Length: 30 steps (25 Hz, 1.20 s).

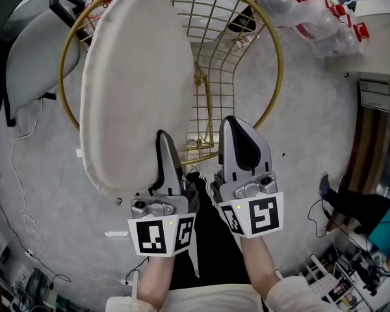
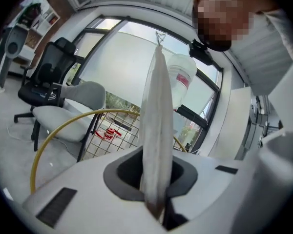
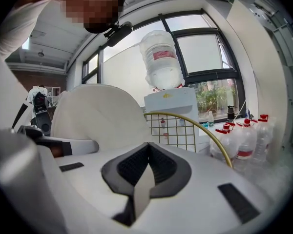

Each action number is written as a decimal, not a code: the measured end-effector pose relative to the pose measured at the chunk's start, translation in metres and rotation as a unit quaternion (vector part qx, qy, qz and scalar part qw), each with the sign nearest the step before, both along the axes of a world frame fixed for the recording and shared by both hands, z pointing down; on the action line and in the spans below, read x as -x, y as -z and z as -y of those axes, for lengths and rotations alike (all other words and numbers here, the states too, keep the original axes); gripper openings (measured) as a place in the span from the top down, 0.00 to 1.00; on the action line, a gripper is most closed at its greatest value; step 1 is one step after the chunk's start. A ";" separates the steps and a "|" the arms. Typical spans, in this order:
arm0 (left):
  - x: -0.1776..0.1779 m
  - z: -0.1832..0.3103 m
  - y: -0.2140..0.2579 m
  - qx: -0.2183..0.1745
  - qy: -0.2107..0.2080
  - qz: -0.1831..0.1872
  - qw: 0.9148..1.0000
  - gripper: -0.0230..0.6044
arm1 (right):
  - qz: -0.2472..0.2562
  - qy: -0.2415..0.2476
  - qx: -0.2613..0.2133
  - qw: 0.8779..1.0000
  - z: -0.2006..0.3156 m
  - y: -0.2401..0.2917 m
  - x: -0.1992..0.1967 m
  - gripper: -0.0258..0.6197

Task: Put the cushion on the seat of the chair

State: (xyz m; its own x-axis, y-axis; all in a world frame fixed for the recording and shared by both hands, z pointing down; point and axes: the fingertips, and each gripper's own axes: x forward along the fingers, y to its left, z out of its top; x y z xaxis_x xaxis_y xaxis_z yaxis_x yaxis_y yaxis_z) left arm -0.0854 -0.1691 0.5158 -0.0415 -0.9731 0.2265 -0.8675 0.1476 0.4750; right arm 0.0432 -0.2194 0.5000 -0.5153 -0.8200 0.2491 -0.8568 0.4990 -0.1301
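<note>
The white oval cushion (image 1: pixel 133 83) hangs on edge over the left half of the round gold wire chair (image 1: pixel 273 77), hiding that side of its grid seat (image 1: pixel 224 44). My left gripper (image 1: pixel 162 138) is shut on the cushion's near edge. In the left gripper view the cushion (image 2: pixel 156 111) rises as a thin upright slab out of the left gripper (image 2: pixel 155 157), with the gold rim (image 2: pixel 63 126) behind it. My right gripper (image 1: pixel 233 123) is just right of the cushion, over the bare wire seat. Its jaws (image 3: pixel 148 147) meet at the tips. The cushion (image 3: pixel 95 111) stands to their left.
Several red-capped water bottles (image 1: pixel 318 12) lie at the upper right, and a water dispenser (image 3: pixel 163 77) stands behind the chair. A grey office chair (image 1: pixel 26 51) is at the upper left. Cables (image 1: pixel 23 220) trail over the grey carpet. Another person (image 1: pixel 377 229) sits at the right edge.
</note>
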 end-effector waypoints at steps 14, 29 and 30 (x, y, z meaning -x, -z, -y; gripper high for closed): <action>-0.012 -0.012 -0.082 -0.036 0.071 -0.437 0.896 0.89 | -0.001 0.010 0.027 1.000 -0.014 -0.020 -0.010 0.93; -0.012 -0.028 -0.178 -0.050 0.113 -0.561 0.818 0.89 | -0.013 0.062 0.059 0.996 -0.019 -0.062 0.018 0.93; -0.013 -0.030 -0.181 -0.049 0.116 -0.563 0.817 0.89 | -0.013 0.063 0.062 0.996 -0.020 -0.064 0.020 0.93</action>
State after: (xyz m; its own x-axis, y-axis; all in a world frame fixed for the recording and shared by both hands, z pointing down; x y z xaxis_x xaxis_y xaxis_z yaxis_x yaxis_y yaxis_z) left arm -0.0729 -0.1391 0.6964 -0.0469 -0.9845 0.1691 0.1743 0.1587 0.9718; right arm 0.0237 -0.1992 0.5637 -0.6045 -0.7116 0.3580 -0.7922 0.5842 -0.1765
